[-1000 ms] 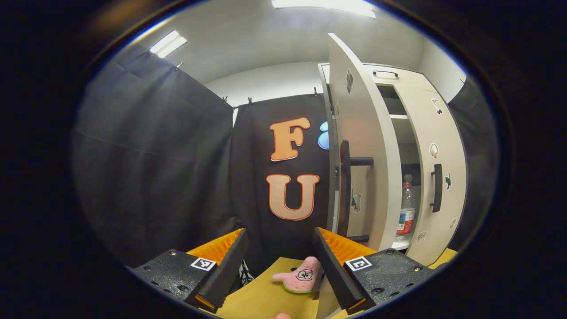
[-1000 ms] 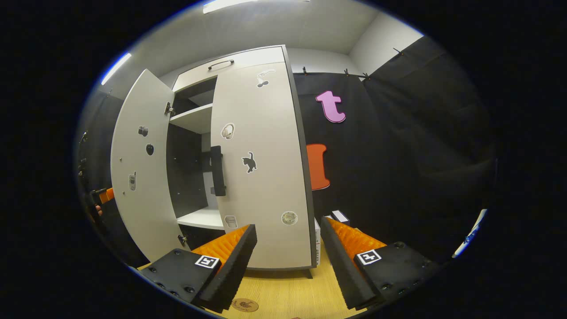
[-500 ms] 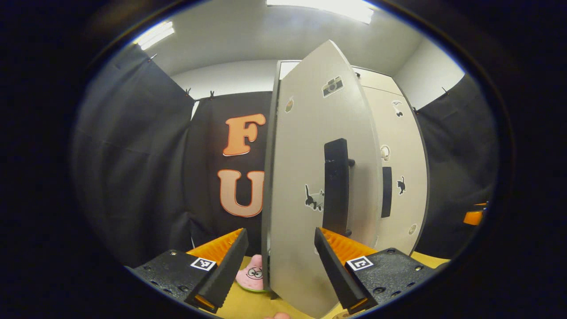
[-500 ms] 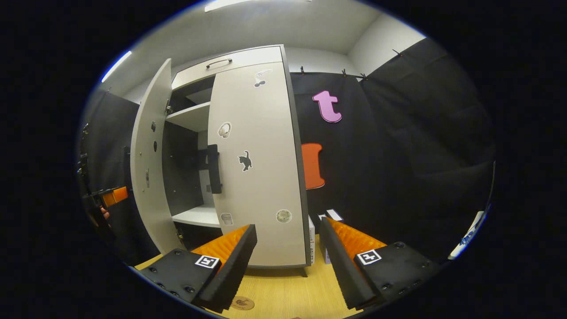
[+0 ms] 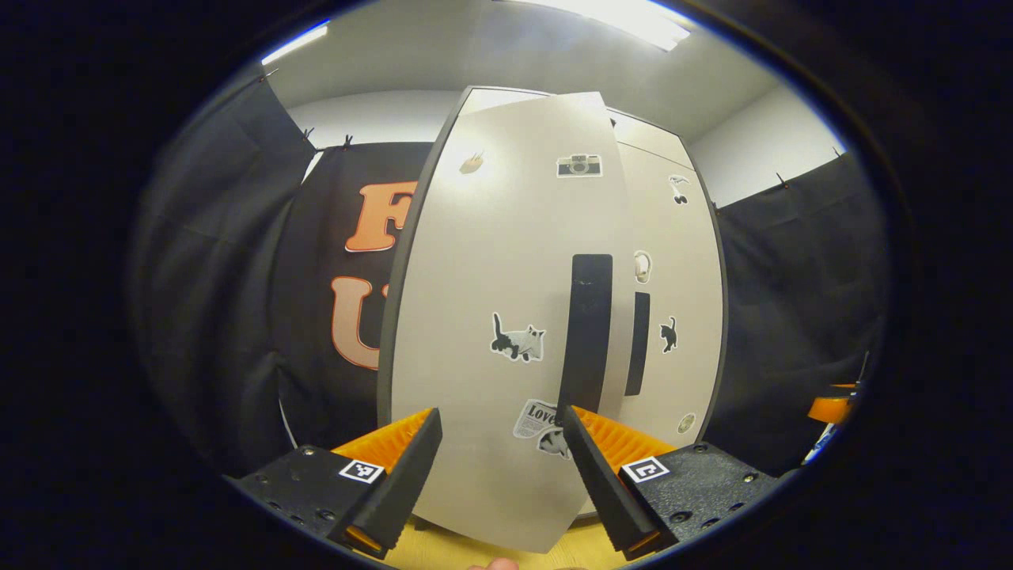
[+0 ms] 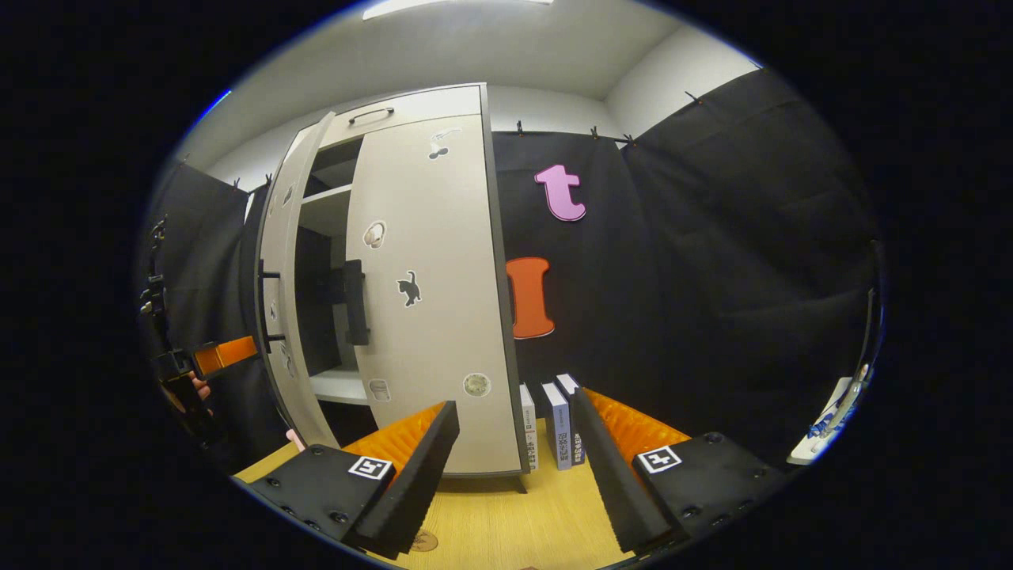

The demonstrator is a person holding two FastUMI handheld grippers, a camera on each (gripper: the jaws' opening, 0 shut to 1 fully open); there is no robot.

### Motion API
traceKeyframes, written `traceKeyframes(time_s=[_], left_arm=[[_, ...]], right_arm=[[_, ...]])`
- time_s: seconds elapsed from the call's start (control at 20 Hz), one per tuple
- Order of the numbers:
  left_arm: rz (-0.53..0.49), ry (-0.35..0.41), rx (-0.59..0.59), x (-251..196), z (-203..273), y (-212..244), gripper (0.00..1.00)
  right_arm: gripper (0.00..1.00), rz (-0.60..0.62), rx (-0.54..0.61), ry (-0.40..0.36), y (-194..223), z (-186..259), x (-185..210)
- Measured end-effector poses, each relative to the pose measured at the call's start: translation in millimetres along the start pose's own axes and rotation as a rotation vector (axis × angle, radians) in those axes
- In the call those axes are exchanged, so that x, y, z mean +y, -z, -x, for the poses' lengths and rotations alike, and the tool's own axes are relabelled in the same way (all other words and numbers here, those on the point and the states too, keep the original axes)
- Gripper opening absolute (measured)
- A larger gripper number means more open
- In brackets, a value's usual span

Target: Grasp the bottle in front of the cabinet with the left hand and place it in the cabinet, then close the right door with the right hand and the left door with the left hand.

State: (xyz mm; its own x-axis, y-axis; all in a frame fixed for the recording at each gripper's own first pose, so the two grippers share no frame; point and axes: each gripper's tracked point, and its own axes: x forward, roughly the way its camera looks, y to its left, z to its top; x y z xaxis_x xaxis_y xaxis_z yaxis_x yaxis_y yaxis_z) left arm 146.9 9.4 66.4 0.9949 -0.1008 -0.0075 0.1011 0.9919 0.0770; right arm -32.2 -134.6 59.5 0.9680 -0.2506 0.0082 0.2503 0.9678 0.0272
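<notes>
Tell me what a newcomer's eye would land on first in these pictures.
The pale cabinet dominates, its doors dotted with stickers. In the left gripper view, the left door with its dark handle stands right ahead of the open left tool; in the right gripper view that door is still ajar while the right door looks shut. A few books stand on the wooden table beside the cabinet, beyond the open right tool.

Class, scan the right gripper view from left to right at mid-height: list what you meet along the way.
Left gripper → left door, ajar → right door, shut → books standing beside the cabinet → black cloth wall.
</notes>
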Motion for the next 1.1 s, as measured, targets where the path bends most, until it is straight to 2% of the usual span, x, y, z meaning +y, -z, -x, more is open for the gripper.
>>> traceKeyframes(time_s=[0.1, 0.15, 0.2, 0.25, 0.3, 0.35, 0.4, 0.45, 0.65, 0.7, 1.1], left_arm=[[-0.002, 0.003, -0.003, -3, -13, 1, 0.91], [-0.003, 0.004, 0.0, -5, -17, 3, 0.94], [-0.005, 0.007, -0.001, -7, -21, 3, 0.91], [-0.007, 0.011, -0.001, -8, -24, 4, 0.94], [-0.008, 0.012, -0.002, -9, -26, 4, 0.91], [-0.01, 0.013, -0.002, -10, -28, 5, 0.94], [-0.012, 0.015, -0.003, -12, -32, 6, 0.91], [-0.009, 0.016, -0.002, -14, -36, 7, 0.94], [0.023, 0.015, 0.009, -21, -58, 14, 0.91], [0.021, 0.017, 0.009, -23, -64, 15, 0.94], [0.031, 0.004, 0.004, -27, -77, 21, 0.97]], right_arm=[[0.96, 0.005, -0.003, 0.013, -2, 0, -5], [0.96, 0.007, -0.003, 0.019, -3, 0, -7], [0.97, 0.007, -0.004, 0.025, -3, 0, -10], [0.97, 0.008, -0.003, 0.032, -3, 1, -12], [0.97, 0.01, -0.004, 0.04, -3, 1, -16], [0.96, 0.012, -0.003, 0.047, -3, 1, -19], [0.96, 0.015, -0.002, 0.055, -3, 1, -23], [0.96, 0.018, -0.002, 0.063, -3, 0, -26], [0.97, 0.018, -0.002, 0.085, -4, -1, -37], [0.97, 0.019, -0.004, 0.091, -5, -1, -40], [0.97, 0.027, -0.01, 0.124, -8, 4, -54]])
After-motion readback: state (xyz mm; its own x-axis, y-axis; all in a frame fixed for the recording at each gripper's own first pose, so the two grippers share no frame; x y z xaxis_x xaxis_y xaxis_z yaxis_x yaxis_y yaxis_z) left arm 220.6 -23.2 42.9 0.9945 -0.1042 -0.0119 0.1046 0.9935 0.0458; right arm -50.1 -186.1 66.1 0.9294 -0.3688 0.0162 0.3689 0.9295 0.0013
